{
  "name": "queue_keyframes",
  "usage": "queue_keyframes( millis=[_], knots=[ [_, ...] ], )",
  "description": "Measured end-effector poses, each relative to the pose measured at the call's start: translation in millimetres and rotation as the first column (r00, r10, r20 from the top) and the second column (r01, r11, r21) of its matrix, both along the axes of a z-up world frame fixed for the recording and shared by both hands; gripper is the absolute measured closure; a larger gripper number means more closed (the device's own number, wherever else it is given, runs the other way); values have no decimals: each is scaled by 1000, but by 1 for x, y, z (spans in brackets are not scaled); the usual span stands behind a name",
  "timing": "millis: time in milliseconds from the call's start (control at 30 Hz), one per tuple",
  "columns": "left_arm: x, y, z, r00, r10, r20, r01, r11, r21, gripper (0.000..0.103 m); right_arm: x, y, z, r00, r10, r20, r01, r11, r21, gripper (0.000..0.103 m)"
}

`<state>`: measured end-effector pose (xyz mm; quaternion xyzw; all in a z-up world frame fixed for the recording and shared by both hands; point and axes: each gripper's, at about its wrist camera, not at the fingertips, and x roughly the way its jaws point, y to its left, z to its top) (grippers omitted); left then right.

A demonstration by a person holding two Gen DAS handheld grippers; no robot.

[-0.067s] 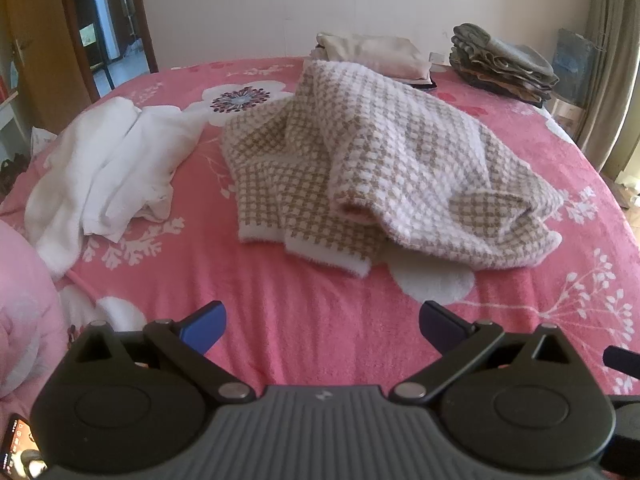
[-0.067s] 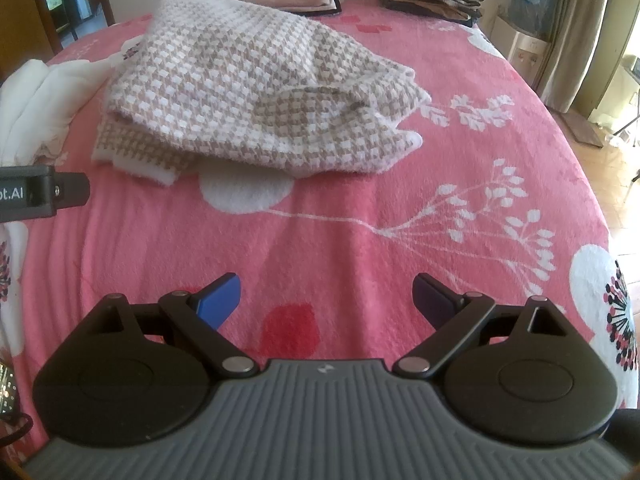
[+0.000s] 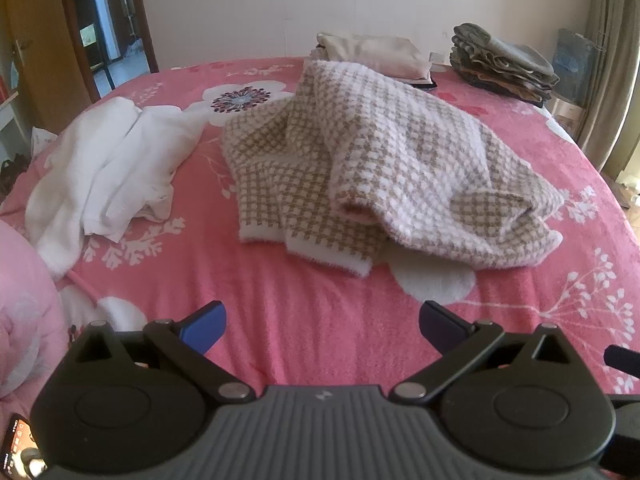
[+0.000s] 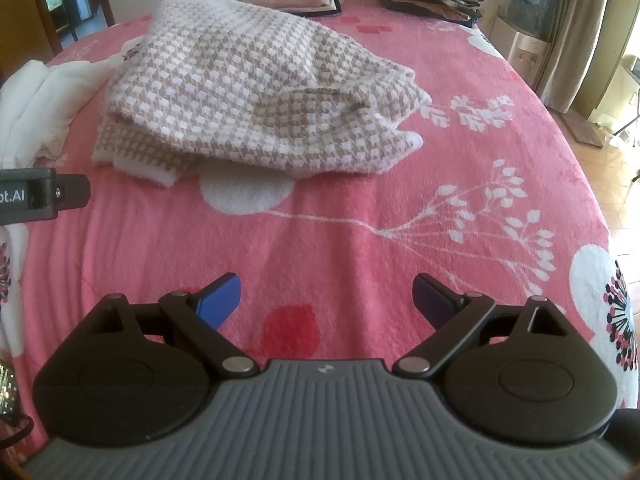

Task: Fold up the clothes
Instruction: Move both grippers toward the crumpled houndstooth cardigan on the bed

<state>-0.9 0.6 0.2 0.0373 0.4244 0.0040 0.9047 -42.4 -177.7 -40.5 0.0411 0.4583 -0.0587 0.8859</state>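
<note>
A beige-and-white houndstooth knit garment (image 3: 384, 168) lies crumpled in a heap in the middle of the pink floral bed (image 3: 304, 320); it also shows in the right wrist view (image 4: 256, 96). My left gripper (image 3: 322, 330) hovers over bare blanket in front of the heap, open, nothing between its fingers. My right gripper (image 4: 326, 300) stands open over the blanket, short of the garment's near hem, also holding nothing. The side of the left gripper's body (image 4: 40, 196) pokes in at the left edge of the right wrist view.
A rumpled white garment (image 3: 108, 172) lies left of the knit. Two folded stacks sit at the far edge: a beige one (image 3: 376, 54) and a grey-brown one (image 3: 504, 64). A pink quilt (image 3: 20, 312) bulges at near left. A doorway (image 3: 104, 24) and curtains (image 4: 580, 32) flank the bed.
</note>
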Motion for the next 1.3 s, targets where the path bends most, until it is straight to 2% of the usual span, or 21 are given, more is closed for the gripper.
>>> queue_keyframes(
  millis=[633, 1300],
  knots=[
    [-9, 4, 5, 999, -8, 54, 8, 1000, 3, 0, -2, 3, 4, 1000, -18, 12, 18, 1000, 1, 10],
    [-9, 3, 1, 1000, -11, 18, 11, 1000, -6, 0, -3, 3, 3, 1000, -19, 9, 19, 1000, 3, 8]
  ],
)
